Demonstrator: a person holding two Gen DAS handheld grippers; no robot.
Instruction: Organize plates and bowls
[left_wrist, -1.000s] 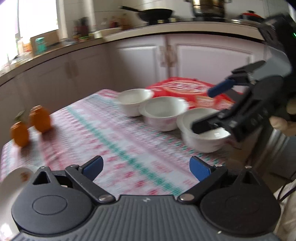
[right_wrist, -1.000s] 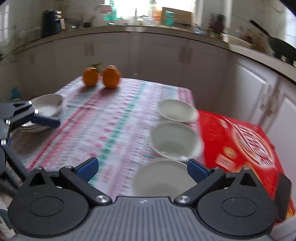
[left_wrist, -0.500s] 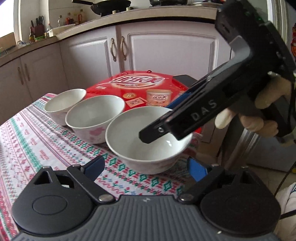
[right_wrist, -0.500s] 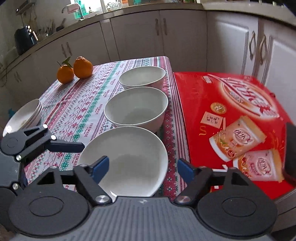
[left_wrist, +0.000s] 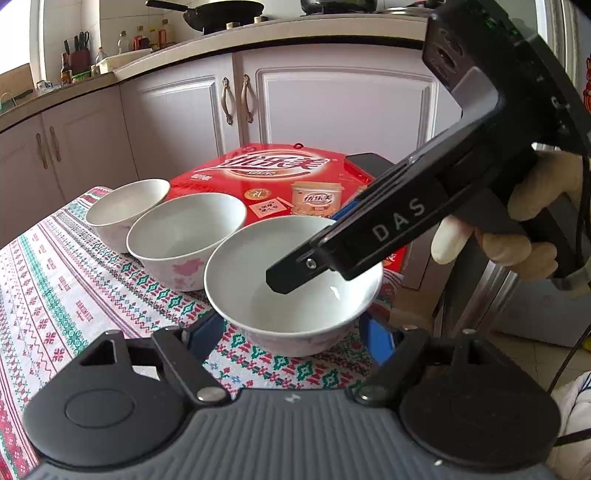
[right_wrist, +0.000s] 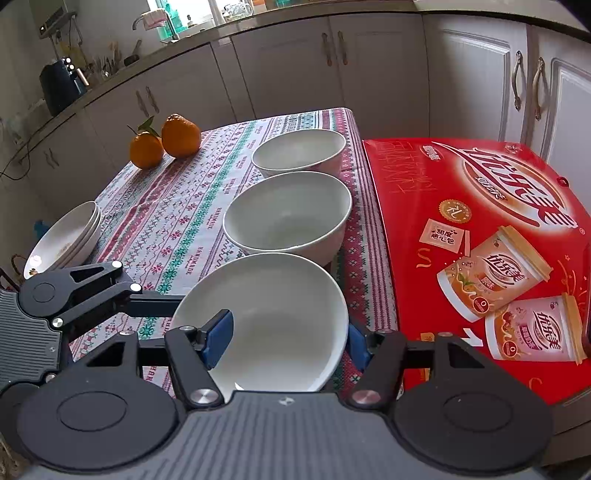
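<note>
Three white bowls stood in a row along the tabletop's edge next to a red box (right_wrist: 476, 236). The near bowl (right_wrist: 273, 317) sat at the corner of the table (right_wrist: 166, 221), the middle bowl (right_wrist: 288, 218) just behind it with rims almost touching, and the far bowl (right_wrist: 299, 151) beyond that.

The right gripper (right_wrist: 284, 339) was spread over the near bowl: one blue pad (right_wrist: 218, 338) lay inside the bowl against its wall, while the other sat outside the rim on the box side, so the bowl's right wall was between the jaws. Whether either pad pressed the wall could not be told.

The left gripper (left_wrist: 291, 338) was also spread, its jaws flanking the near bowl (left_wrist: 291, 280) low at the base, one on each side; contact could not be made out. From that view the right gripper's finger (left_wrist: 295, 271) reached down into the bowl.

A stack of plates (right_wrist: 66, 240) rested at the tabletop's opposite edge, and two oranges (right_wrist: 166, 142) sat near the far edge, well apart from the bowls.
</note>
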